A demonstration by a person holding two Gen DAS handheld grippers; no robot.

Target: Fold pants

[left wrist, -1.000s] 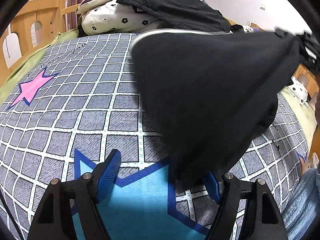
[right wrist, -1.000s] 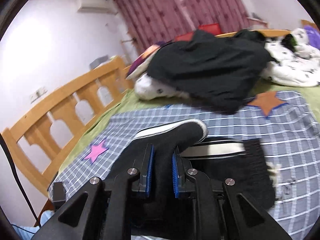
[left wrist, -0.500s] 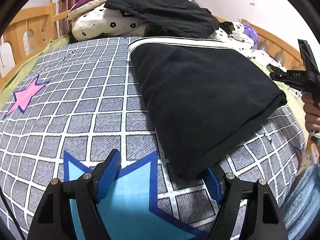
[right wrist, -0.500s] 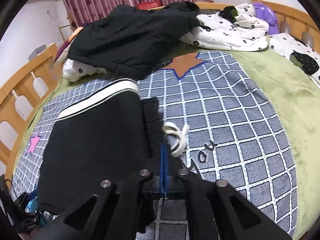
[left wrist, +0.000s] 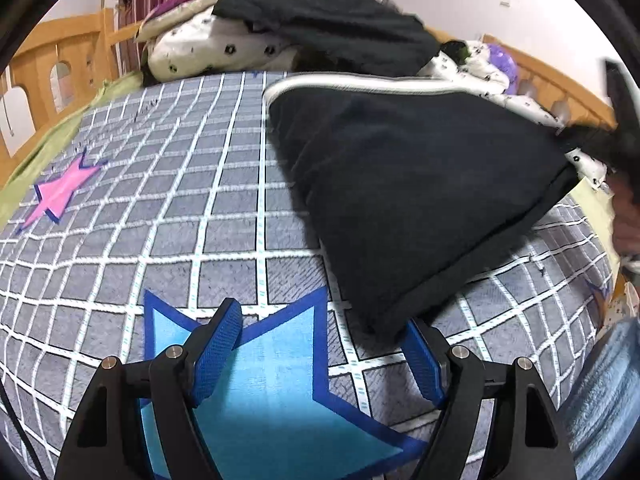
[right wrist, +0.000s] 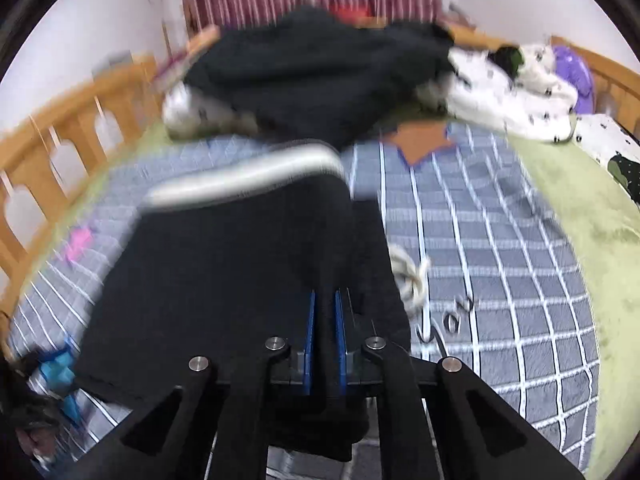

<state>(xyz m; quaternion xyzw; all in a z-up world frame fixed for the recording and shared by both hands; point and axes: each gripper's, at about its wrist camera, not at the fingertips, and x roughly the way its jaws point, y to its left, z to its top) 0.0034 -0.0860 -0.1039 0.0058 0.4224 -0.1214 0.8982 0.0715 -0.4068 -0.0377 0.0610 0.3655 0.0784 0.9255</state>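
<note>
Left hand-held gripper (left wrist: 322, 354): we see its blue pads spread wide and empty above the blue star on the bed (left wrist: 160, 200), as half a second ago.
Pants (left wrist: 408, 200): black, folded over, with one corner just ahead of the left hand-held gripper's right pad and the white-striped edge far ahead of it.
Right hand-held gripper (right wrist: 323, 334): we see it pinched narrow on the pants' edge; the view is blurred.
Change: half a second ago the fabric lay flat; now its right side rises off the bed.
Meaning: we judge another fold is beginning.
</note>
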